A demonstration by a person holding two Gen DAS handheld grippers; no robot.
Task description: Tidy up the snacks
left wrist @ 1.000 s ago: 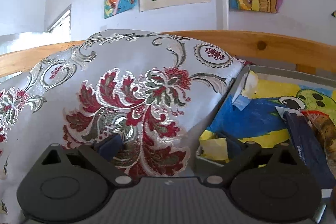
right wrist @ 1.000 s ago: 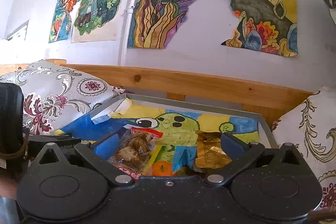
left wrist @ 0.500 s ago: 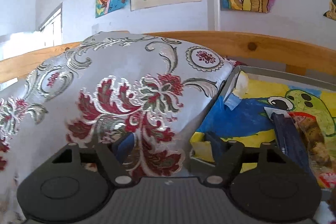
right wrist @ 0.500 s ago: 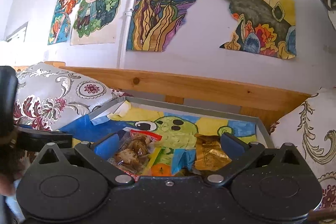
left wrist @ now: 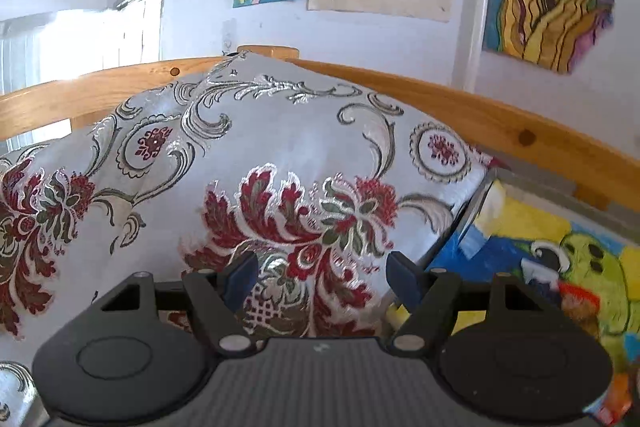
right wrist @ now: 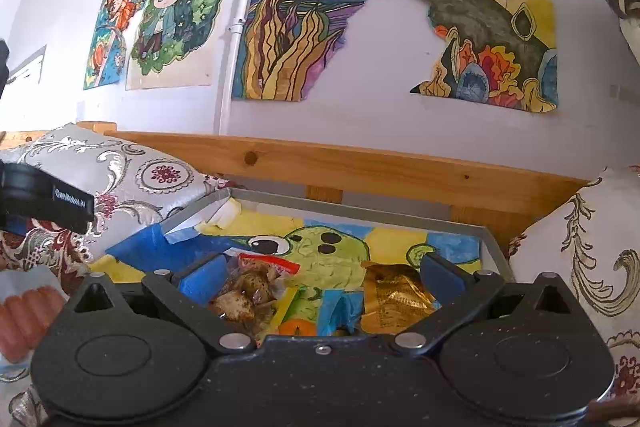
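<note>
A grey tray [right wrist: 490,241] lined with a painted frog picture holds snack packets. A clear packet of brown pieces [right wrist: 244,287] lies beside a gold foil packet [right wrist: 394,295] and an orange-printed wrapper [right wrist: 298,327]. My right gripper [right wrist: 320,277] hovers open just in front of these packets, holding nothing. My left gripper [left wrist: 326,277] is open too and faces a silver and red brocade cushion [left wrist: 256,167] left of the tray [left wrist: 536,181], with nothing between its fingers. The left gripper's body [right wrist: 48,201] shows at the left edge of the right wrist view.
A wooden rail [right wrist: 360,163] runs behind the tray and cushions. A second patterned cushion [right wrist: 592,255] presses against the tray's right side. Paintings [right wrist: 312,11] hang on the white wall. A hand [right wrist: 24,319] shows at the lower left.
My left gripper has swung left and up, away from the tray and toward the cushion, its fingers narrowing somewhat. The right gripper has stayed almost still over the snacks.
</note>
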